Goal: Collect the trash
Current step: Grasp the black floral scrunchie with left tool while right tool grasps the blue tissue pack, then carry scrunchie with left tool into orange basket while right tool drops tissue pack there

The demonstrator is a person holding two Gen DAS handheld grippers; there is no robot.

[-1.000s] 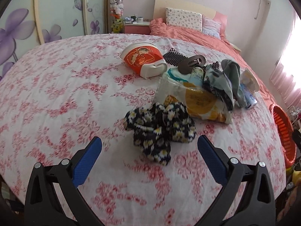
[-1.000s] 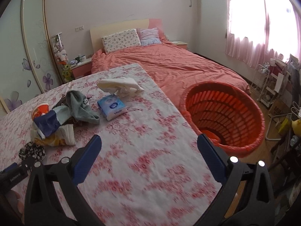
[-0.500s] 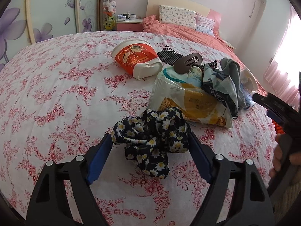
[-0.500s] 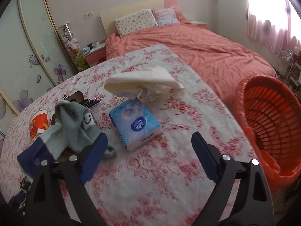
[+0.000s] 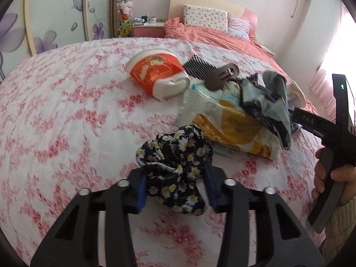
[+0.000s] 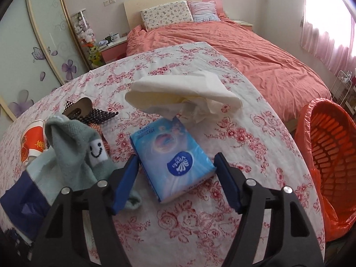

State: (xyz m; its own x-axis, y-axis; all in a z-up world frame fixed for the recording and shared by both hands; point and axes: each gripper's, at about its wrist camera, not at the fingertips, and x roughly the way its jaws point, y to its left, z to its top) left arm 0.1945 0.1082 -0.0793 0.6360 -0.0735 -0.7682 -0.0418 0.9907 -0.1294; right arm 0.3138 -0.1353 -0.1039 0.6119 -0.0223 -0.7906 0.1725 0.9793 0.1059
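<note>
My left gripper is shut on a dark scrunchie with daisy print, just above the floral table cloth. Behind it lie a yellow snack bag, an orange paper cup on its side and a hair clip. My right gripper is open, its jaws on either side of a blue tissue pack. A crumpled white tissue lies just beyond the pack. An orange waste basket stands at the right of the table.
A grey and blue sock lies left of the tissue pack, over a black mesh piece. The right gripper's handle and hand show at the right of the left wrist view. A bed with a coral cover is behind the table.
My left gripper moved forward and closed on the scrunchie. My right gripper swung from the basket toward the tissue pack, came close and narrowed around it.
</note>
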